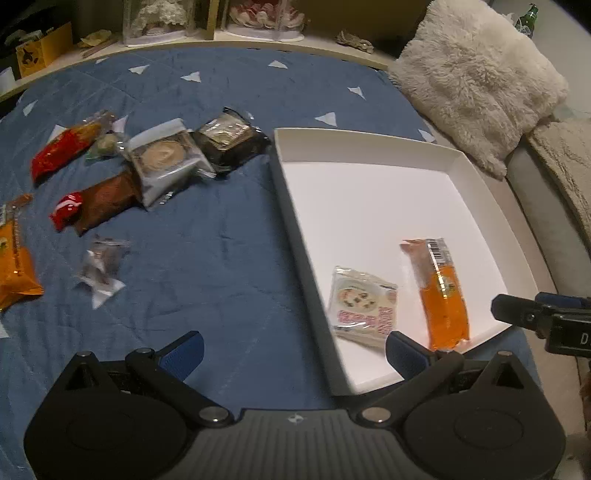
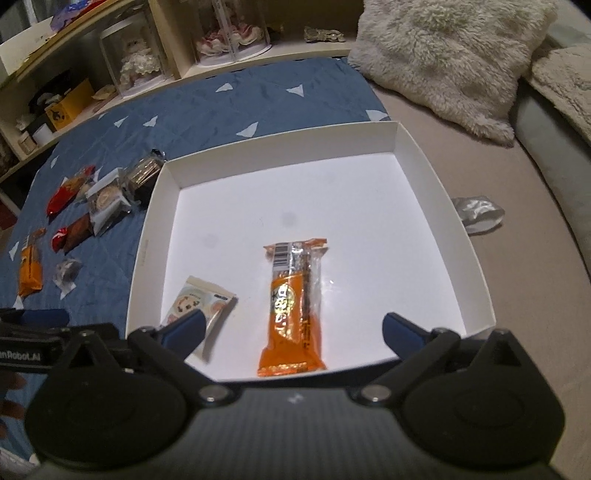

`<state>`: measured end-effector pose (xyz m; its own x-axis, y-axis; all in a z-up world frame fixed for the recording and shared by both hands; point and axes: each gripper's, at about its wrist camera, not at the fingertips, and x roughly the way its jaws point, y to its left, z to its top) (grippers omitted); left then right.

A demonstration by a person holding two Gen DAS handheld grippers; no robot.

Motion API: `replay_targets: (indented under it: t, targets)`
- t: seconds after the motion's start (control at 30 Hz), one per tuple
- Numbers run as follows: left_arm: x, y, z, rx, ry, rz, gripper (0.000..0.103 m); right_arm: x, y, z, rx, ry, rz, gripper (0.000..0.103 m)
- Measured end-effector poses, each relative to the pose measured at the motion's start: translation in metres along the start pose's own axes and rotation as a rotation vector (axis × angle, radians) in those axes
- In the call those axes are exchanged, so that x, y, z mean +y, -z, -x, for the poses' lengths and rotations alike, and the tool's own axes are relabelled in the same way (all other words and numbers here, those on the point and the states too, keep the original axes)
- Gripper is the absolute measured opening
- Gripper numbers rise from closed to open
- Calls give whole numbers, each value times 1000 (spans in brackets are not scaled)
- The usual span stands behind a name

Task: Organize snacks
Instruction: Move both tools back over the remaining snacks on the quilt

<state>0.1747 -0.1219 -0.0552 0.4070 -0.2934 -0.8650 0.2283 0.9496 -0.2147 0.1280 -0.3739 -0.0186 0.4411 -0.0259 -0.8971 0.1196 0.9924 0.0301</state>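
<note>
A white shallow box [image 1: 284, 158] [image 2: 162, 192] lies on the blue quilt. Inside it rest an orange snack bar [image 1: 443, 299] [image 2: 293, 302] and a pale cookie packet [image 1: 364, 304] [image 2: 201, 301]. My left gripper [image 1: 295, 350] hangs open over the box's left wall, nothing between its fingers. My right gripper [image 2: 291, 332] is open above the box; the orange bar lies flat on the floor below the gap, untouched. Left of the box, loose snacks lie on the quilt: a black packet [image 1: 231, 138], a silver cookie packet [image 1: 166, 162], a red packet [image 1: 59, 153], a brown bar [image 1: 99, 201], an orange packet [image 1: 14, 266], a small clear candy [image 1: 101, 269].
A fluffy cream cushion [image 1: 476, 77] [image 2: 450, 55] lies beyond the box on the right. Shelves with display cases [image 1: 159, 18] run along the quilt's far edge. A grey cloth item [image 2: 478, 212] lies right of the box. The right gripper's tip [image 1: 517, 312] shows at the left view's edge.
</note>
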Motion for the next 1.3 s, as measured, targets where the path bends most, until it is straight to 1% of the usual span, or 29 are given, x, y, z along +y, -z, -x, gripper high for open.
replay_targets:
  t: [0.27, 0.4, 0.5, 0.63, 0.77, 0.83, 0.93, 1.03, 1.23, 1.3]
  targets:
    - [31, -1, 10, 1, -9, 14, 103, 17, 6, 1, 12, 12, 34, 102]
    - [48, -1, 17, -5, -20, 17, 103, 28, 8, 1, 0, 22, 42, 102]
    - [67, -1, 24, -13, -40, 36, 103, 36, 5, -2, -25, 7, 54, 102]
    - [94, -4, 32, -30, -72, 72, 103, 46, 0, -10, -34, 11, 54, 102]
    - [121, -6, 40, -52, -94, 111, 103, 53, -8, -17, -56, -26, 20, 102]
    - [134, -7, 42, -63, -109, 129, 103, 56, -12, -19, -76, -44, 23, 102]
    - [155, -9, 44, -79, -128, 176, 103, 67, -14, -22, -111, -48, 56, 102]
    - [174, -11, 45, -98, -130, 226, 103, 81, -16, -27, -131, -76, 89, 102]
    - [196, -20, 45, -145, -164, 285, 103, 114, -21, -42, -170, -127, 175, 102]
    - [201, -25, 42, -152, -161, 294, 103, 127, -23, -48, -184, -153, 201, 102]
